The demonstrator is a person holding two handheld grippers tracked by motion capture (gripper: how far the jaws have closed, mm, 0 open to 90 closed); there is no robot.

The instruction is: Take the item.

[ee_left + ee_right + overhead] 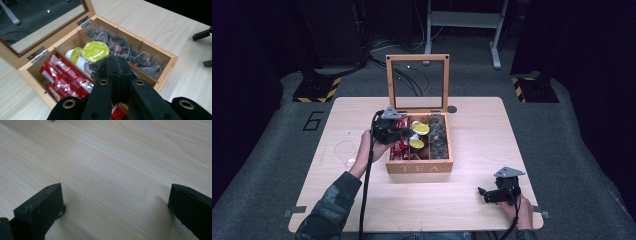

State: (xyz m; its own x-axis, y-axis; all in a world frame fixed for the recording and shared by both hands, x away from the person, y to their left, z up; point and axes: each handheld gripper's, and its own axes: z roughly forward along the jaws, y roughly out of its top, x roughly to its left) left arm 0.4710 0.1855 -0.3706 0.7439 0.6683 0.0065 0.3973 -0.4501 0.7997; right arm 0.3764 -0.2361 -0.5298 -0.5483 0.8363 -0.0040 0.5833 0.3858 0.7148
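The left tool hangs over the middle compartment of the open wooden tea box, its jaws pinched together on a dark mesh tea bag lifted just above the green-lidded capsules. Red sachets fill one outer compartment, more dark tea bags the other. The right tool rests on the table near its front corner, jaws wide apart

I read "TEA" on the front wall of the wooden box, centre of the high view. Left of the table, at the middle left of that frame, a dark "6" is marked on the grey floor. Print on the red sachets is too small to read.
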